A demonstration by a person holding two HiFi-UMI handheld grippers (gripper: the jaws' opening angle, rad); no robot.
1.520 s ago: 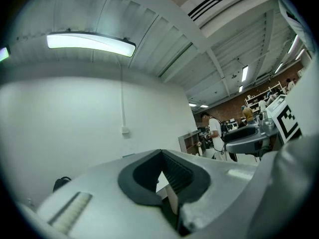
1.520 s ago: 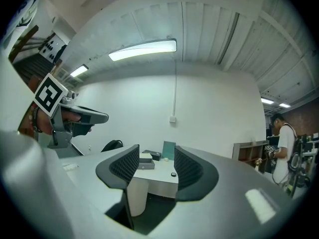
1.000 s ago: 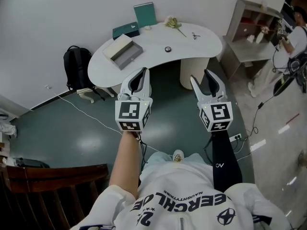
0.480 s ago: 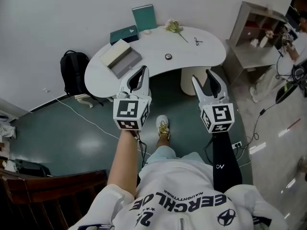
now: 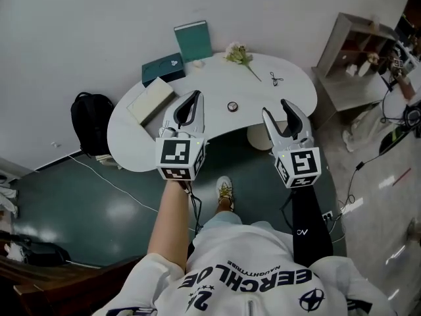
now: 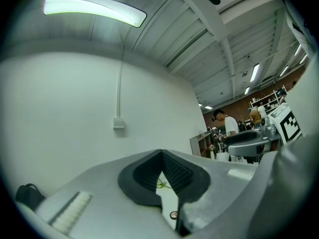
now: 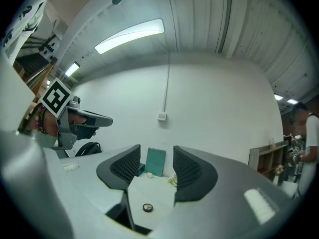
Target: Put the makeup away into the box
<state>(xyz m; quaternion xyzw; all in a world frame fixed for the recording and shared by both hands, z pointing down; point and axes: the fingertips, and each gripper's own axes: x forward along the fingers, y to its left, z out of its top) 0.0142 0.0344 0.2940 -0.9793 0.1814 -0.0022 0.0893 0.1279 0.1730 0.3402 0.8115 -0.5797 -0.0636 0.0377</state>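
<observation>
Left gripper [image 5: 195, 97] closed, jaw tips touching, nothing between. Right gripper [image 5: 275, 108] open, jaws apart, nothing gripped; compact [image 7: 147, 208] visible through the gap, well beyond the tips. Both held level above near edge of table [image 5: 289, 91], side by side, apart, aimed at far wall [image 5: 79, 31]. Compact small, round, dark-rimmed, flat on mid-table, between the two grippers in head view, touching neither. Box [image 5: 151, 101] pale, rectangular, on left part of table, just left of left gripper; lid on or off, cannot tell. Dark teal case [image 5: 162, 70] just far of box. Teal panel [image 5: 193, 41] upright against wall. Flower [image 5: 238, 54] lying right of panel. Scissors [image 5: 276, 79] toward right end of table, far of right gripper. Backpack [image 5: 90, 122] on green floor [image 5: 99, 196] left of table, by wall. Shelf unit [image 5: 358, 48] far right. Shoe [image 5: 225, 191] on floor near table edge, between the arms. Bare left forearm [image 5: 172, 216], dark right sleeve [image 5: 309, 222]. Another person [image 6: 227, 126] standing far right beside shelf unit in left gripper view.
</observation>
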